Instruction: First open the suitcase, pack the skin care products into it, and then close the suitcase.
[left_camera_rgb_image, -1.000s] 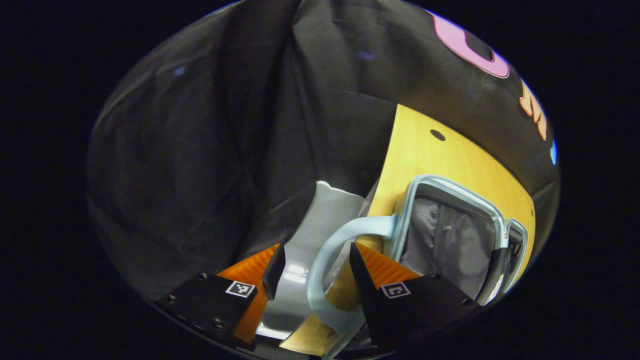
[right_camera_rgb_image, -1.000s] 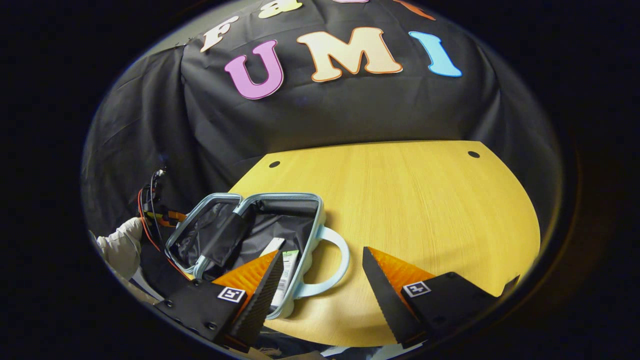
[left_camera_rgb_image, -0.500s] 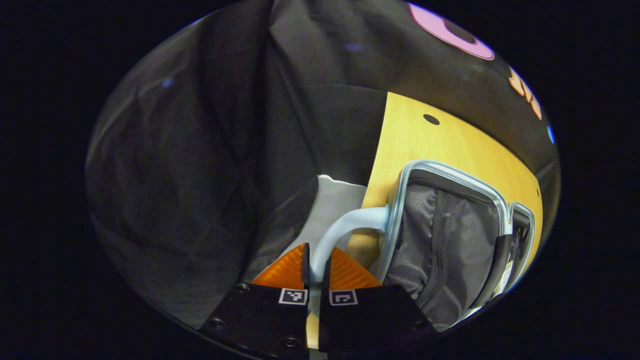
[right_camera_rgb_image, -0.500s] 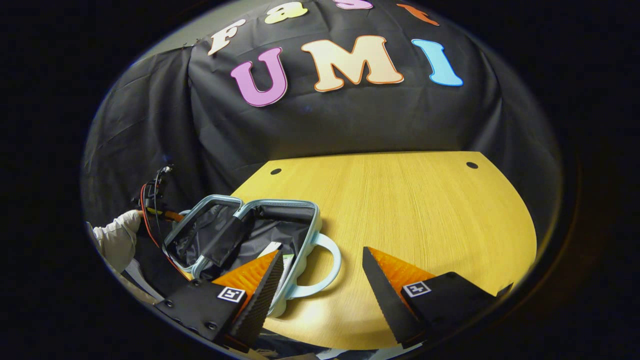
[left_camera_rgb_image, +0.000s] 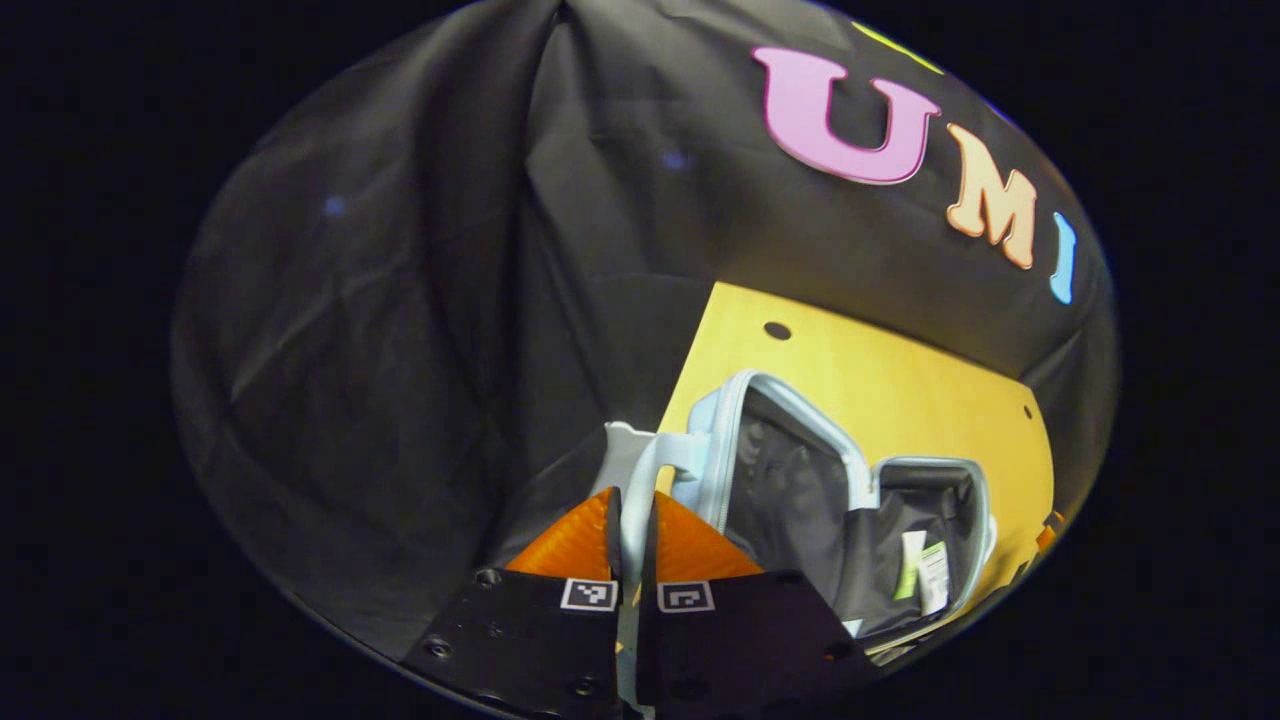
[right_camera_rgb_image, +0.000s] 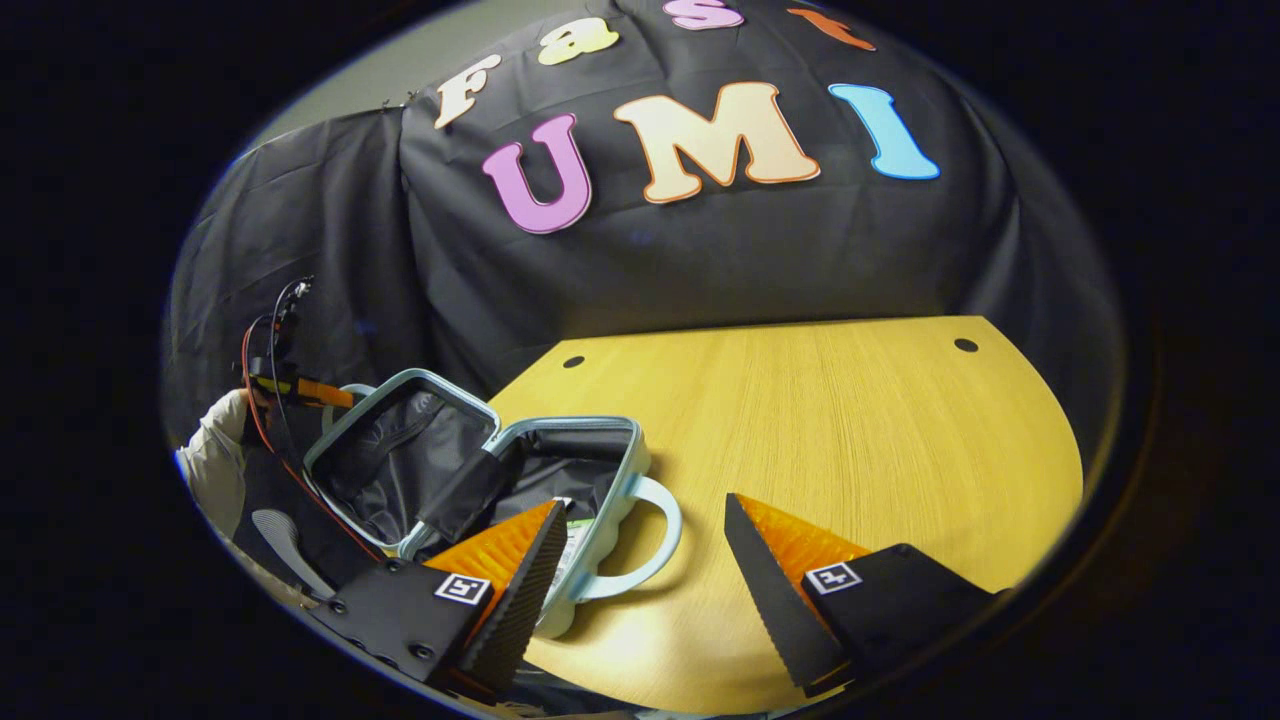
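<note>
A small light-blue suitcase (right_camera_rgb_image: 630, 450) lies open on the yellow table (right_camera_rgb_image: 820, 420), its dark lining showing. Its lid (left_camera_rgb_image: 790, 470) is raised off the table. My left gripper (left_camera_rgb_image: 632, 520) is shut on the lid's light-blue handle (left_camera_rgb_image: 655, 465). In the base half (left_camera_rgb_image: 985, 510) lie white skin care packets (left_camera_rgb_image: 935, 575), also seen as packets (right_camera_rgb_image: 572, 545) in the right gripper view. The base's own handle (right_camera_rgb_image: 640, 550) rests on the table. My right gripper (right_camera_rgb_image: 640, 545) hangs open just over that handle, holding nothing. The left gripper (right_camera_rgb_image: 285, 385) and a gloved hand (right_camera_rgb_image: 215, 465) show at the lid's far edge.
The table's left edge (left_camera_rgb_image: 685, 380) runs close beside the lid, with a pale grey surface (left_camera_rgb_image: 620, 450) beyond it. Bare table top stretches to the right of the suitcase. Two small dark holes (right_camera_rgb_image: 573, 361) mark the far table edge.
My left gripper went from open around the lid's handle to shut on it, then lifted the lid from flat to tilted up. The right gripper stayed open in place.
</note>
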